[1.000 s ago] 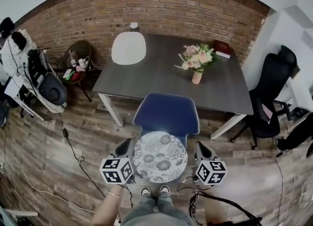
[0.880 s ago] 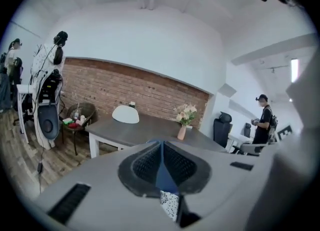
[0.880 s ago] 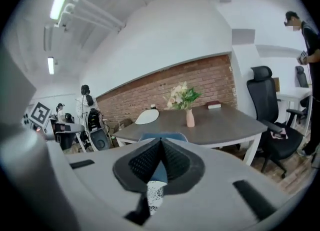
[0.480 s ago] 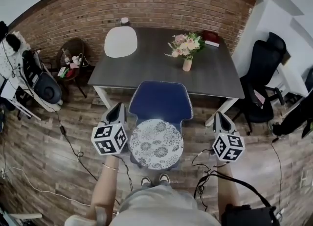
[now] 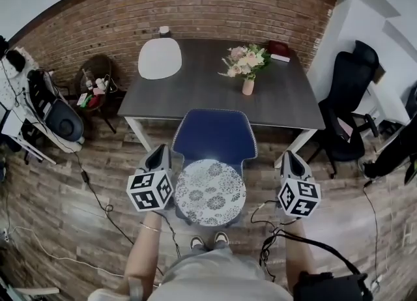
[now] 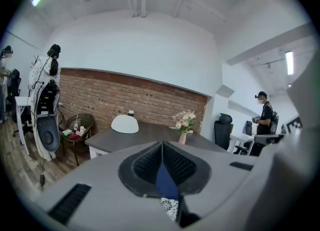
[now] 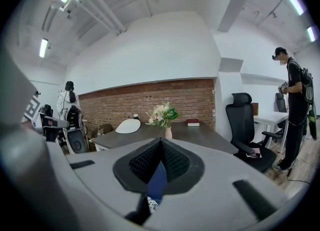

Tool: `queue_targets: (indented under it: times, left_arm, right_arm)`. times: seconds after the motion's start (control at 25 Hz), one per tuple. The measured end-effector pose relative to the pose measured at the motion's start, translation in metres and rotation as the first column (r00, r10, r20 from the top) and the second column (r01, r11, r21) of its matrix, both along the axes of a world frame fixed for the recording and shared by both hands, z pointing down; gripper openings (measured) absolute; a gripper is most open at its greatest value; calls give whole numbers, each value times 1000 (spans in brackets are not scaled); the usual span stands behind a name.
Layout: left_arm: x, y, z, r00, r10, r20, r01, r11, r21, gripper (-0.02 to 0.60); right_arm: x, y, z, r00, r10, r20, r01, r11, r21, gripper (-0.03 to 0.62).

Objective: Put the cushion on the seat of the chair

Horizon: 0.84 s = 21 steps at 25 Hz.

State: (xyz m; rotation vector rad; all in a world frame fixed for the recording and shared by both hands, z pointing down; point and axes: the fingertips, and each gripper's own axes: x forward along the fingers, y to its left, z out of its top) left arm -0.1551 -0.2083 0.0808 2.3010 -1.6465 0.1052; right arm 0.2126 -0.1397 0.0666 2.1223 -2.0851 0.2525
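Note:
A round cushion with a grey flower pattern lies on the seat of the blue chair, which is pushed up to the table. My left gripper hovers to the left of the cushion, shut and empty. My right gripper hovers further off on the right, also shut with nothing in it. In the left gripper view the gripper shows its jaws pressed together, with a sliver of blue chair and cushion below. The right gripper view shows that gripper the same way, over the chair.
A dark grey table stands behind the chair with a vase of flowers, a white oval object and a book. A black office chair is at the right. Cables cross the wood floor. A person stands far right.
Both grippers have risen from the cushion's sides and moved apart, the right one further outward. The cushion stays on the seat.

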Motion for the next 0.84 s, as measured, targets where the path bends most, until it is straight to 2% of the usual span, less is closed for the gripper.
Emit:
queue_targets:
  times: [0.84]
  left_arm:
    - [-5,5,12,1000,-19,-24,18,999,-48,9]
  right_arm:
    - [-14,1,1,1000,-2,27,3,1000,-21,2]
